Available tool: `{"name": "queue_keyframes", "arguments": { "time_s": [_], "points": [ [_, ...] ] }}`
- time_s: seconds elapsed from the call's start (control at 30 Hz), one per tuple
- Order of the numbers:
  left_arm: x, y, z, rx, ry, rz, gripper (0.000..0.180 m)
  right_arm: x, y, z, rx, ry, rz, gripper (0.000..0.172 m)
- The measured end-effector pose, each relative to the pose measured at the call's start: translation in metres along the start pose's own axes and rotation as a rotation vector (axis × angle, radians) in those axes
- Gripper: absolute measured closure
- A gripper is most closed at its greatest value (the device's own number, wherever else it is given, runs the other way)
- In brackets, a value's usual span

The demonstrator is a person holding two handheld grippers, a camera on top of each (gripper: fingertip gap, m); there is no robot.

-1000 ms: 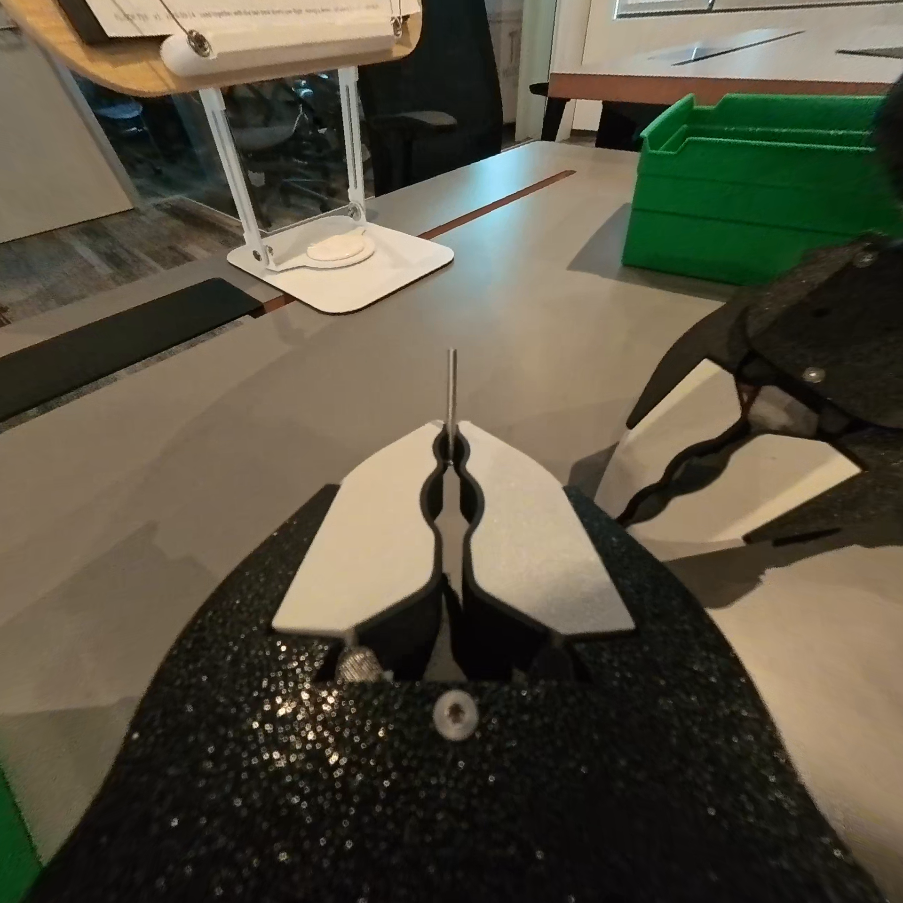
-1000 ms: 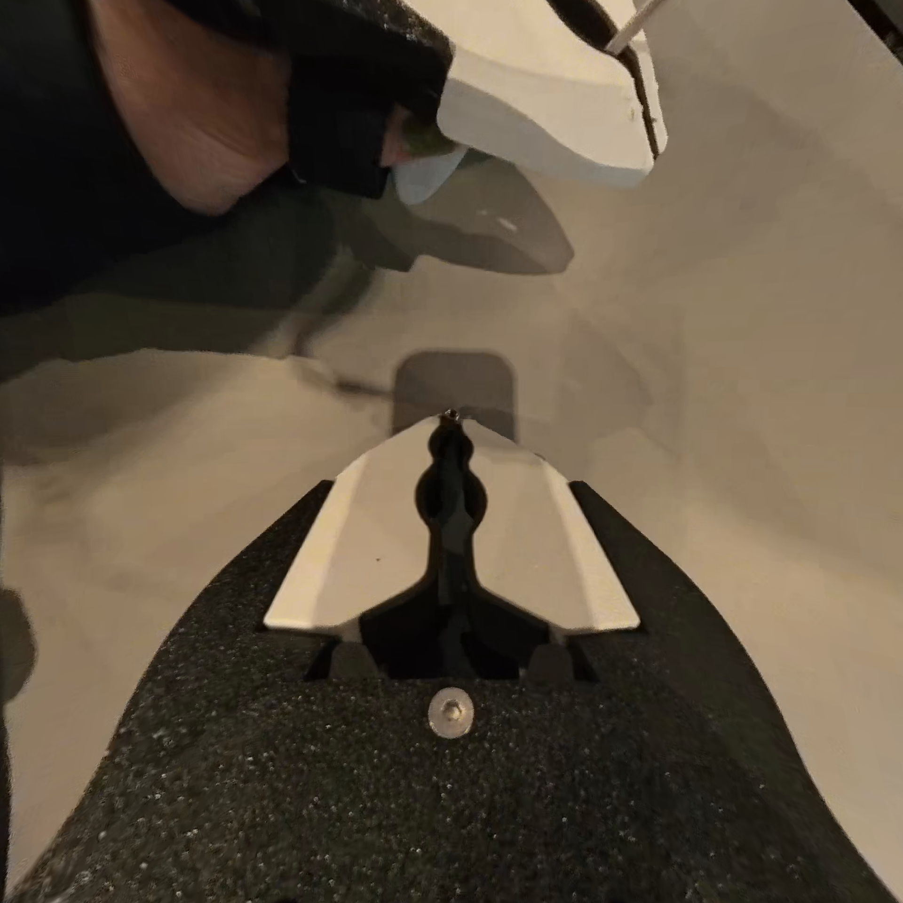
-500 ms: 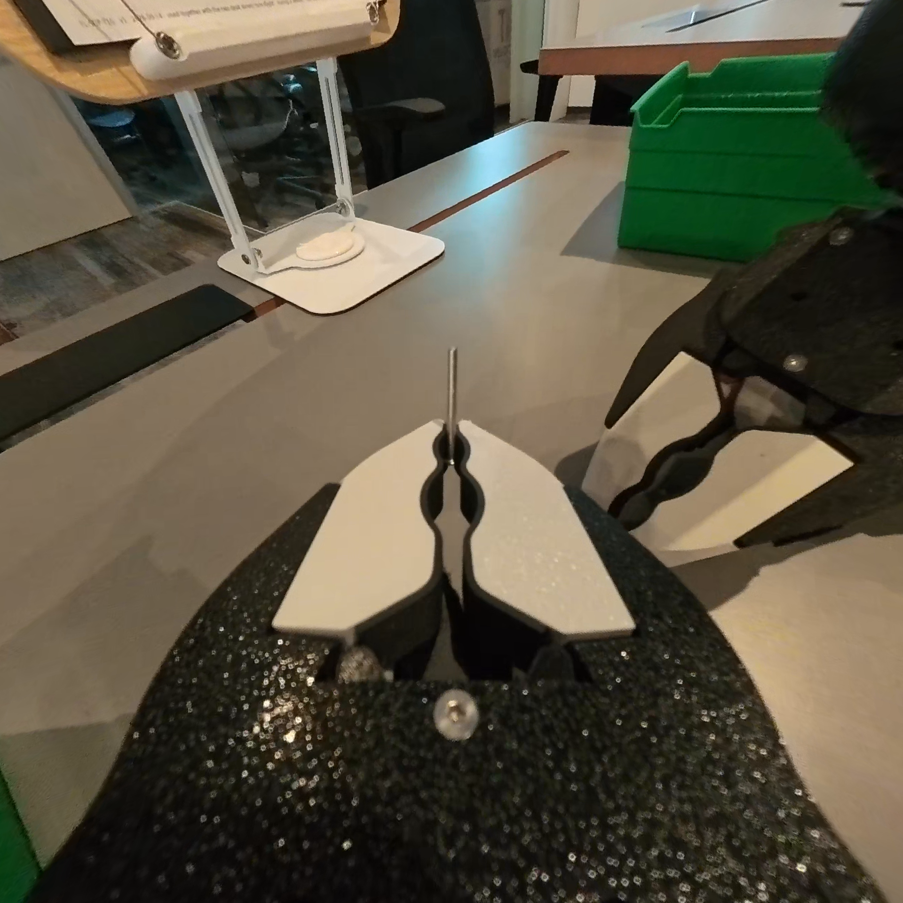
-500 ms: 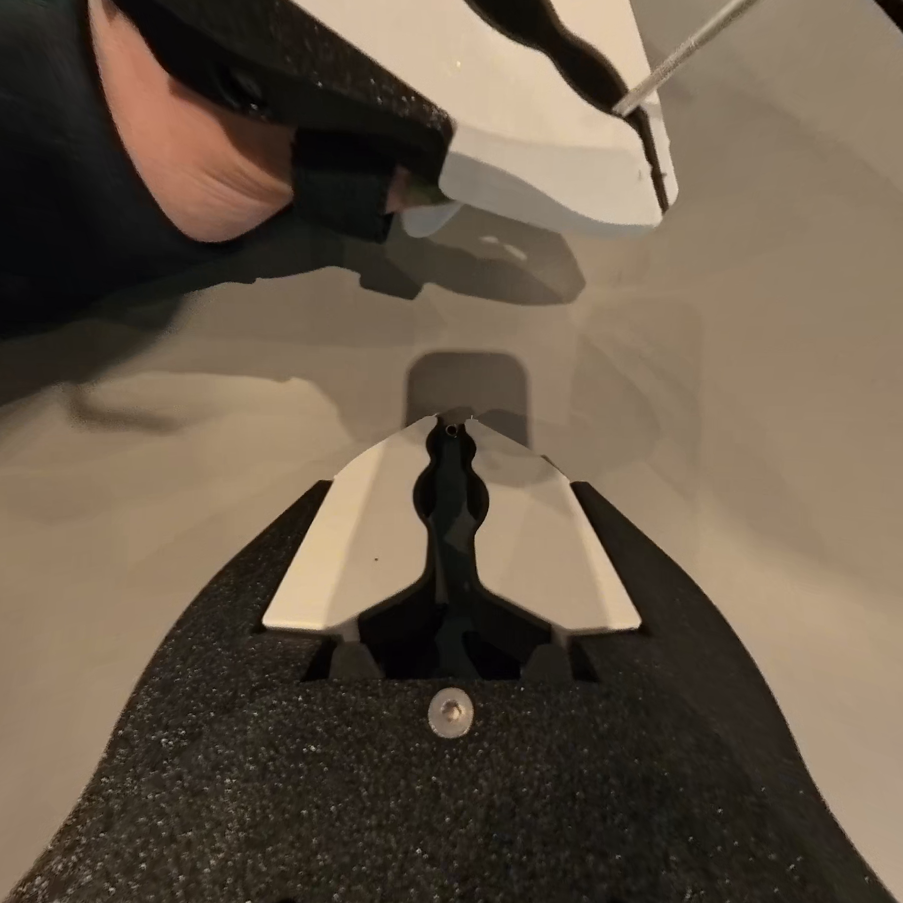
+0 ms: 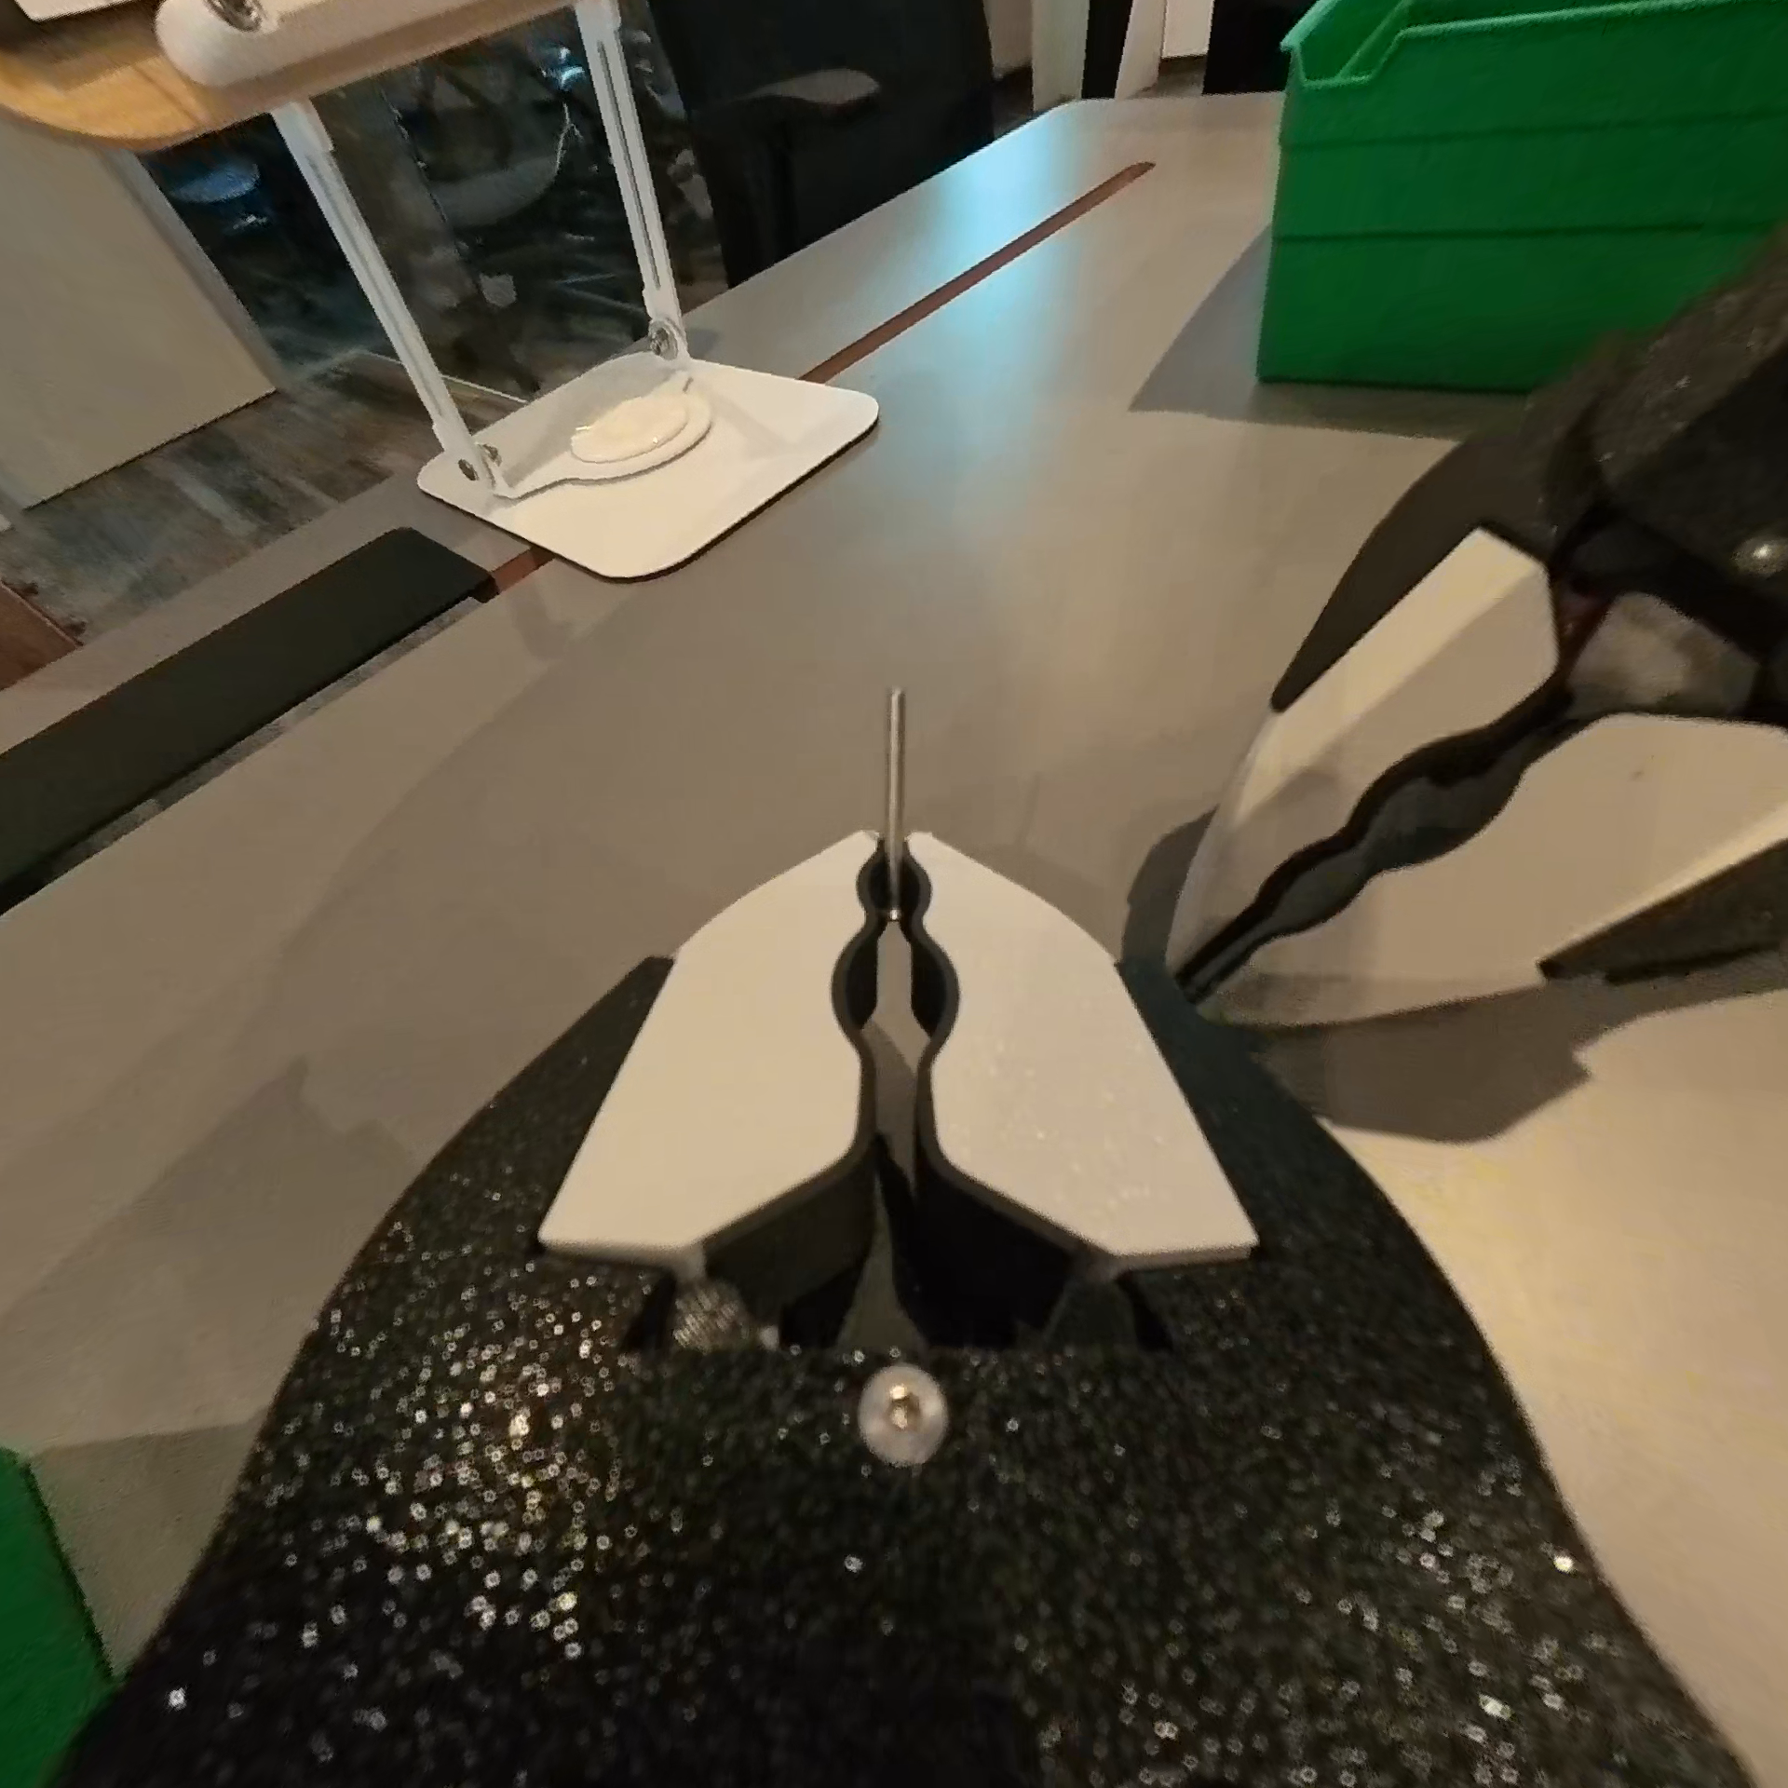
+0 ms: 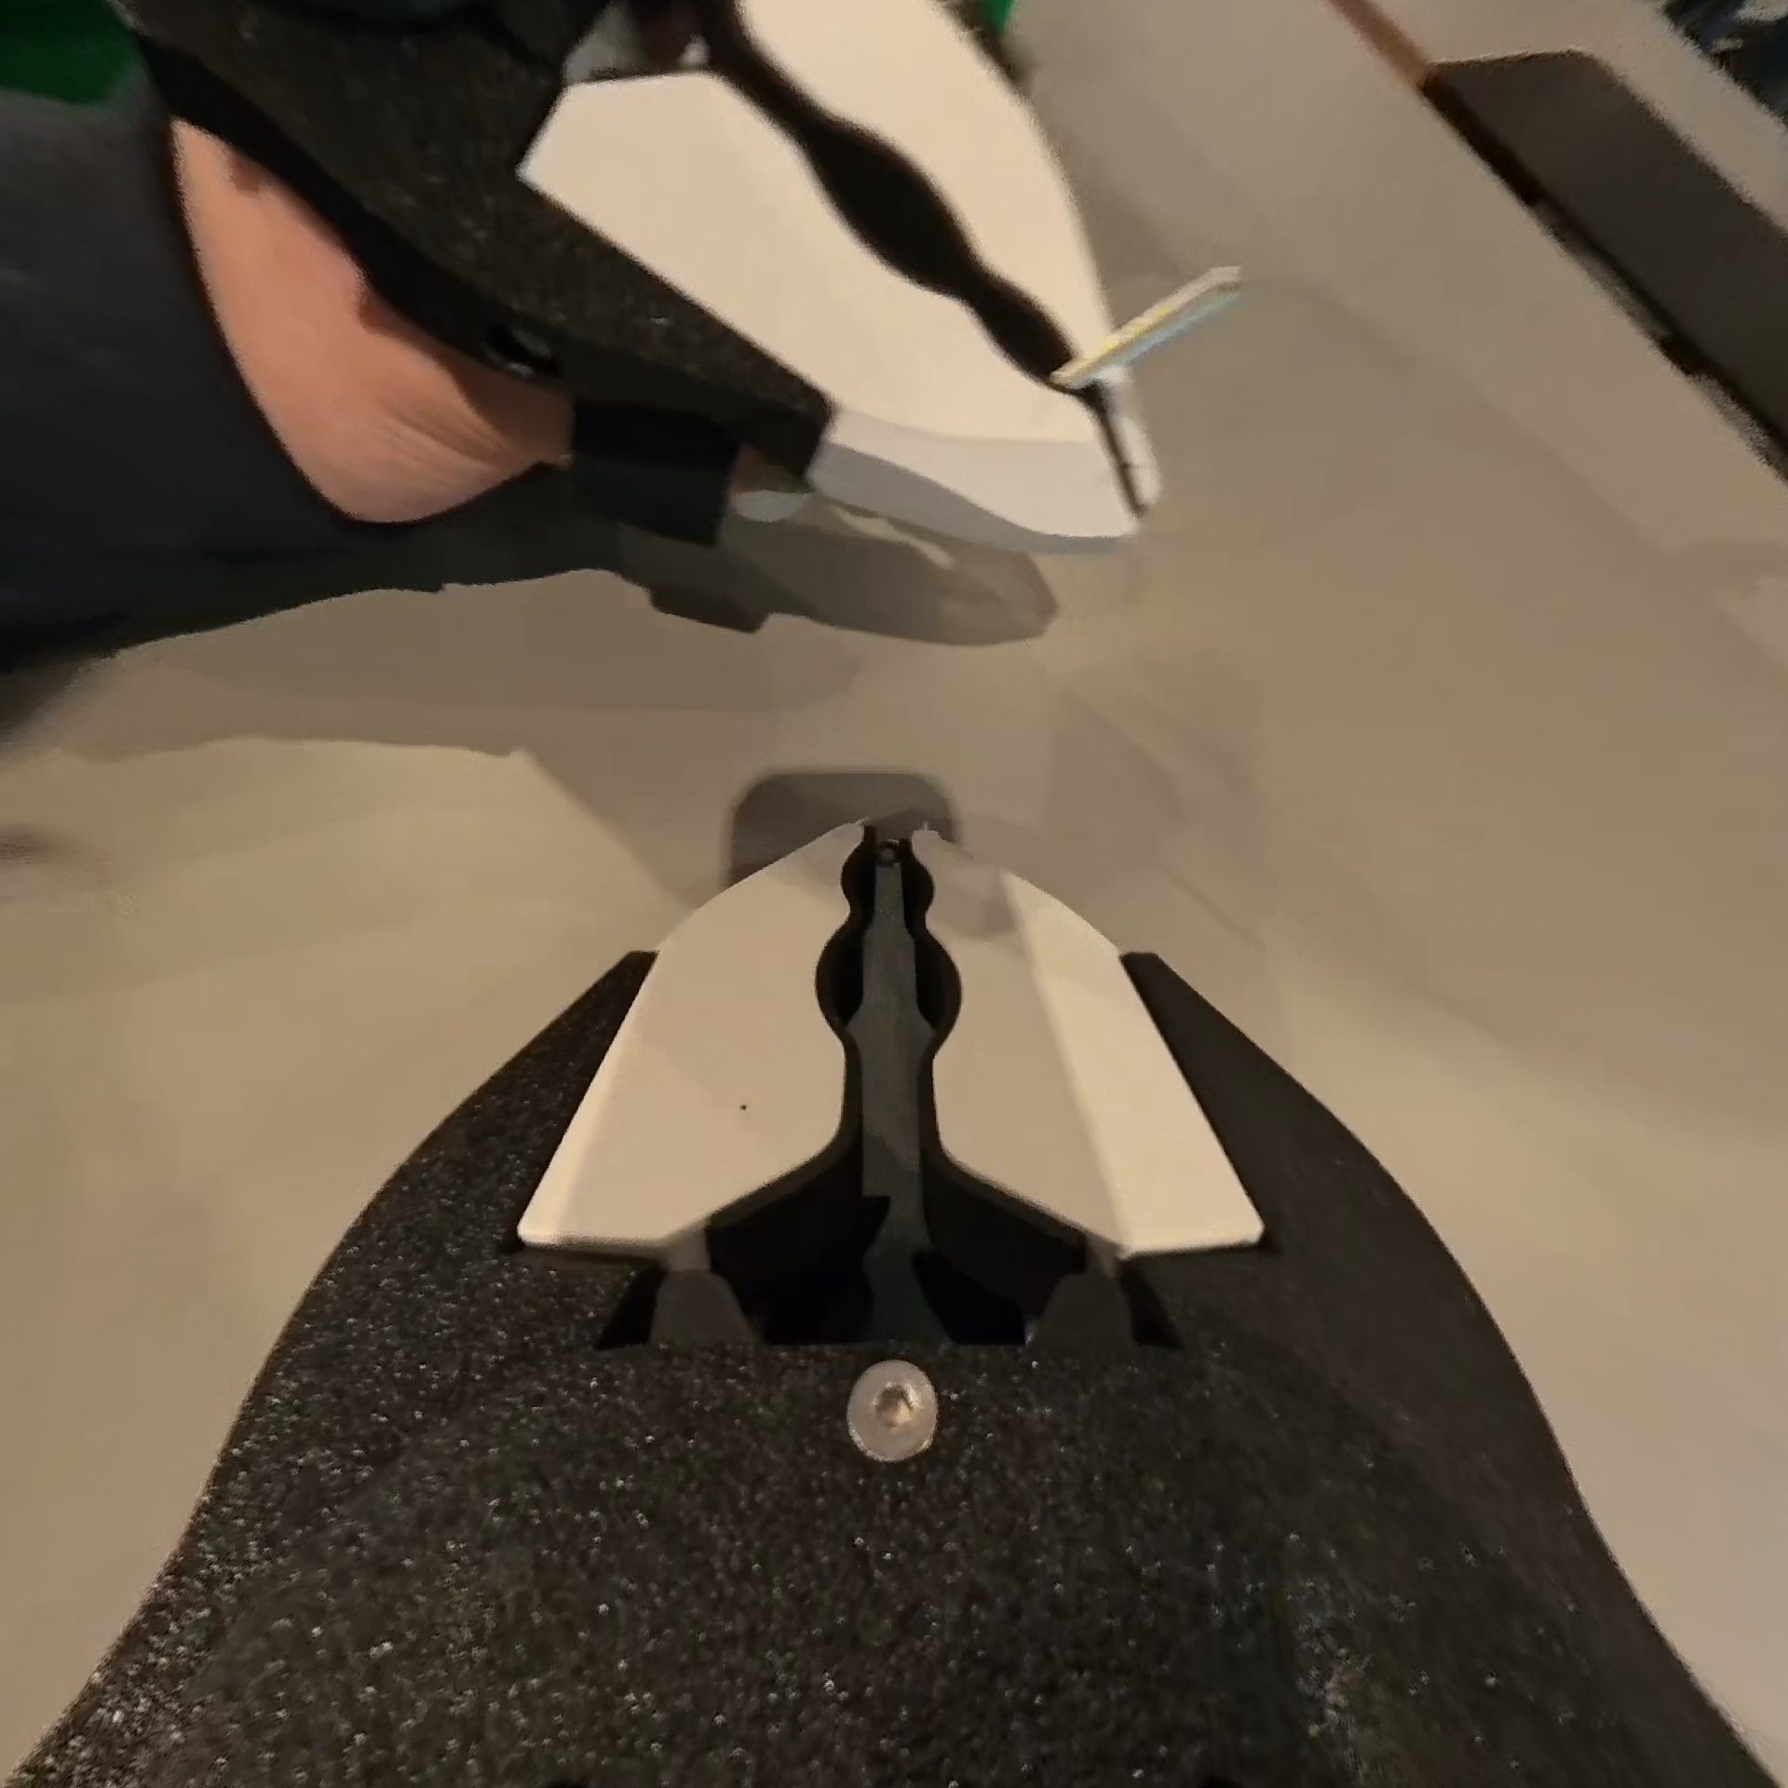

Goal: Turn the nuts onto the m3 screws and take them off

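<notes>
I am clamping the screw (image 5: 896,774) in my left gripper (image 5: 896,851) while my right gripper (image 6: 892,840), beside it, is pinching a nut (image 6: 888,853).

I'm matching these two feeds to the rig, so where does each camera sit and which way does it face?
Left wrist view: on the left gripper, looking forward along its fingers over the grey table toward a white stand and green bin; a thin screw is clamped at its tips.
Right wrist view: on the right gripper, angled down at the table; a hand shows.
Shared: each shows the other gripper, and both show the screw.
</notes>
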State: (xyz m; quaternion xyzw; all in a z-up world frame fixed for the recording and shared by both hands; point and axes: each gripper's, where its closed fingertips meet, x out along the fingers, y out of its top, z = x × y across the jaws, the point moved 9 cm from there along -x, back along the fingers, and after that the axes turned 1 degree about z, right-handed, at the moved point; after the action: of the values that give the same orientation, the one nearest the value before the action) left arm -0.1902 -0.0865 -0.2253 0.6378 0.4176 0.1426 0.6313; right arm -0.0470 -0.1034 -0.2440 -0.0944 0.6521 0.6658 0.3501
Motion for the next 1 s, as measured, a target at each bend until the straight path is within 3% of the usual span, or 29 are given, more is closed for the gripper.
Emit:
{"name": "queue_keyframes", "arguments": {
  "time_s": [0.2,0.4,0.57,0.7,1.0],
  "points": [
    [0.005,0.002,0.007,0.011,-0.060,0.006,0.180,-0.021,-0.001,0.017,0.008,-0.079,0.116,0.167],
    [0.012,0.011,0.025,0.089,-0.196,0.119,0.180,-0.046,-0.016,0.030,-0.133,-0.132,0.302,0.167],
    [0.022,0.018,0.015,0.041,-0.197,0.187,0.180,-0.057,-0.024,0.044,-0.030,-0.063,0.336,0.167],
    [0.037,0.019,0.018,0.051,-0.347,0.125,0.180,-0.066,-0.021,0.046,-0.017,-0.069,0.434,0.167],
    [0.050,0.017,0.042,0.139,-0.466,-0.025,0.180,-0.076,-0.021,0.044,0.037,0.062,0.670,0.167]
  ]
}}
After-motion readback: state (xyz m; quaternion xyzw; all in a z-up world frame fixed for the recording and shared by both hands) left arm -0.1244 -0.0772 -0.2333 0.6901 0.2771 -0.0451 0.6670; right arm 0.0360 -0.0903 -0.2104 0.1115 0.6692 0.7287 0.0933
